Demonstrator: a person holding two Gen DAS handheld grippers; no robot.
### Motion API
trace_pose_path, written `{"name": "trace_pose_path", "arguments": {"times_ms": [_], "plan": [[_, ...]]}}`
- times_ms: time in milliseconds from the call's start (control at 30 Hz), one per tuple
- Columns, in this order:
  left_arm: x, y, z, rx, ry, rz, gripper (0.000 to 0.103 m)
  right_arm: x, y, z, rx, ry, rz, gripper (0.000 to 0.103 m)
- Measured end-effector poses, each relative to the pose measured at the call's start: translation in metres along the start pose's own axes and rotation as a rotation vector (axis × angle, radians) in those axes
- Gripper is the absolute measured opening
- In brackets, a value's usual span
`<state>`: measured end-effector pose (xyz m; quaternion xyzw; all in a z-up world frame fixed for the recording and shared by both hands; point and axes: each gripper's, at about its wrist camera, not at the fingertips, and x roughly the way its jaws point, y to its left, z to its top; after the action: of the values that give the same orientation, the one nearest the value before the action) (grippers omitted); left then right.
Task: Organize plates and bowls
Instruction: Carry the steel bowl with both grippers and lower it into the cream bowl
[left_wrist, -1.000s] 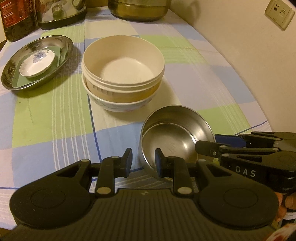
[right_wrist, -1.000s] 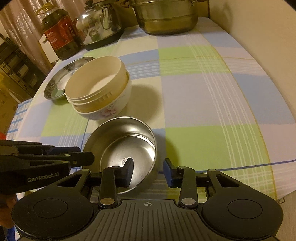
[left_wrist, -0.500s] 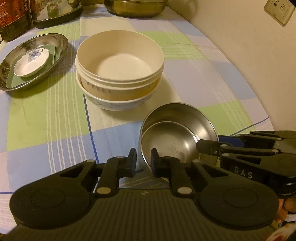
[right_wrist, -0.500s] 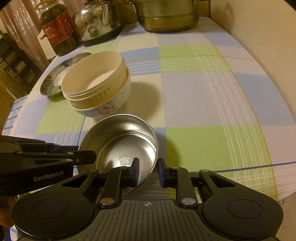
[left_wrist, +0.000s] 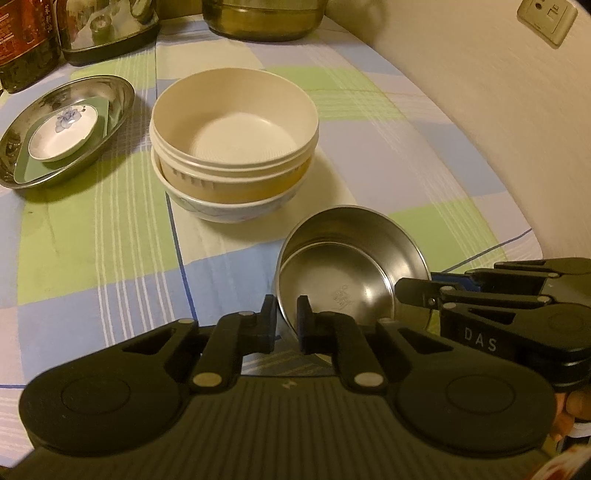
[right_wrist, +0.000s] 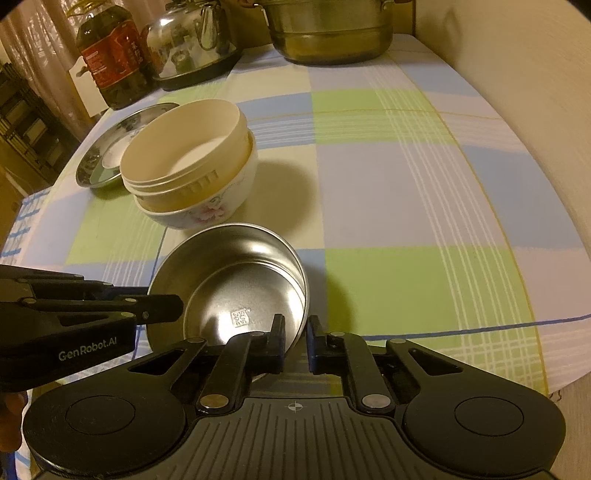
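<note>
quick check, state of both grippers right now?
Left gripper: jaws shut on the near rim of the steel bowl.
Right gripper: jaws shut on the same bowl's rim.

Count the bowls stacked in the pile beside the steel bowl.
3 show: a cream bowl on top, a yellowish one nested beneath it, and a floral white bowl at the bottom. The stack could hide another inside.
</note>
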<state>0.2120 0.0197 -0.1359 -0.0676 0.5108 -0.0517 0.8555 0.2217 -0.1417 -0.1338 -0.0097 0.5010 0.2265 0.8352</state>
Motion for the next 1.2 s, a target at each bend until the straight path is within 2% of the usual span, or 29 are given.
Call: {"name": "trace_pose_path", "arguments": {"times_ms": [567, 967, 1200], "plan": [[-0.041, -0.007, -0.001, 0.021, -0.065, -0.017, 0.010, -0.041, 0.008, 0.005, -0.021, -0.033, 0.009, 0.011], [-0.067, -0.020, 0.020, 0.055, -0.144, -0.029, 0.010, -0.073, 0.009, 0.025, -0.020, -0.097, -0.012, 0.011], [-0.078, -0.014, 0.035, 0.053, -0.187, -0.016, 0.010, -0.078, 0.014, 0.045, -0.032, -0.129, 0.000, 0.011]]}}
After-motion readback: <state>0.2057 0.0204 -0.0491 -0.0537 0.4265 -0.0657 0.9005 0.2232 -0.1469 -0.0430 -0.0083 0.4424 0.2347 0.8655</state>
